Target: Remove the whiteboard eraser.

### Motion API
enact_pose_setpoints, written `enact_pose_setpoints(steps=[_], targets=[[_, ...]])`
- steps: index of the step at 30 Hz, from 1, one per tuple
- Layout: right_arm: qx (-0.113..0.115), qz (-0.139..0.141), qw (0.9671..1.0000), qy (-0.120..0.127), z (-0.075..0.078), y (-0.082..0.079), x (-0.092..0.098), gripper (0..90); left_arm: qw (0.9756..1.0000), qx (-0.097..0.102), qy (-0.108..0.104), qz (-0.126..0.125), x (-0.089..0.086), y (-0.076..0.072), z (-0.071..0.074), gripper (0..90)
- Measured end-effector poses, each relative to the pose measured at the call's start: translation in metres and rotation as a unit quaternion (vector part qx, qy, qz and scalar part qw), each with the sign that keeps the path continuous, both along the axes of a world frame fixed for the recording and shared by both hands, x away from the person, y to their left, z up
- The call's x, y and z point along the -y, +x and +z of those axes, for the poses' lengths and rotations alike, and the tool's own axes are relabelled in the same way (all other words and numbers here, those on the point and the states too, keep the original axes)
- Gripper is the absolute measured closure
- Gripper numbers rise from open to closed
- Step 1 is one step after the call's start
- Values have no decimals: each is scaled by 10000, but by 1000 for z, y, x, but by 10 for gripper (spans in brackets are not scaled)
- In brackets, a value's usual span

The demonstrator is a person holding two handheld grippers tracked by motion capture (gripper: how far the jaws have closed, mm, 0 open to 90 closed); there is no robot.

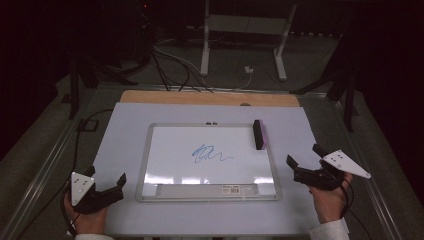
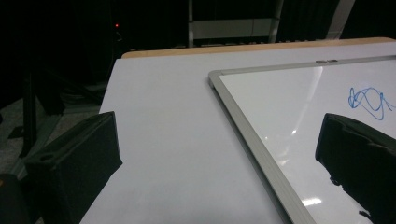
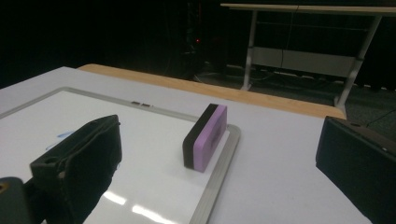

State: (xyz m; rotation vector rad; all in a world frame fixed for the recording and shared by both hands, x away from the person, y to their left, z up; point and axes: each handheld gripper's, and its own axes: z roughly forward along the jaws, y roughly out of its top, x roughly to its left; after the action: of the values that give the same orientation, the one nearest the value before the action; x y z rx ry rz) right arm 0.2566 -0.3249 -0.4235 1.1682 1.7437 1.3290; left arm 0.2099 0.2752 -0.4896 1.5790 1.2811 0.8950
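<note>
A whiteboard (image 1: pixel 165 150) with a silver frame was laid flat in the middle of the worktop (image 1: pixel 125 125), which was covered by a pale sheet, a strip of bare wood being left exposed along its far edge. A blue scribble (image 1: pixel 210 154) was seen near the centre of the board. An eraser (image 1: pixel 259 134), purple with a black felt side, was stood on its long edge at the board's far right corner, just inside the frame and partly over it. A pen tray (image 1: pixel 205 190) was fixed along the near edge of the board.

The left gripper (image 1: pixel 106 184) was held by a hand (image 1: pixel 90 220) at the near left of the worktop, just beside the whiteboard's near left corner and apart from it. Its jaws were spread wide and nothing was held between them; in the left gripper view the board's left frame edge (image 2: pixel 252 140) was framed between them.

The right gripper (image 1: pixel 303 156) was held by the other hand (image 1: pixel 329 202) at the near right, just off the board's right edge. Its jaws were likewise spread wide and empty, and in the right gripper view the eraser (image 3: pixel 205 136) was seen between them, farther off and untouched.

A white-legged table frame (image 1: pixel 245 30) and loose cables (image 1: pixel 170 65) were seen on the dark floor beyond the worktop.
</note>
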Motion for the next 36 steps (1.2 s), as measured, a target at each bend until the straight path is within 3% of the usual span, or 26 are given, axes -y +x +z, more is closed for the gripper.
enact_pose_setpoints(steps=[18, 36], targets=[[-124, 132, 9998, 128, 18, 34, -7, 4, 10000, 0, -36, -27, 1, -2, -2, 7], [-432, 262, 9985, 208, 15, 71, -22, 4, 9999, 2, -171, -7, -2, -3, -4, 7]])
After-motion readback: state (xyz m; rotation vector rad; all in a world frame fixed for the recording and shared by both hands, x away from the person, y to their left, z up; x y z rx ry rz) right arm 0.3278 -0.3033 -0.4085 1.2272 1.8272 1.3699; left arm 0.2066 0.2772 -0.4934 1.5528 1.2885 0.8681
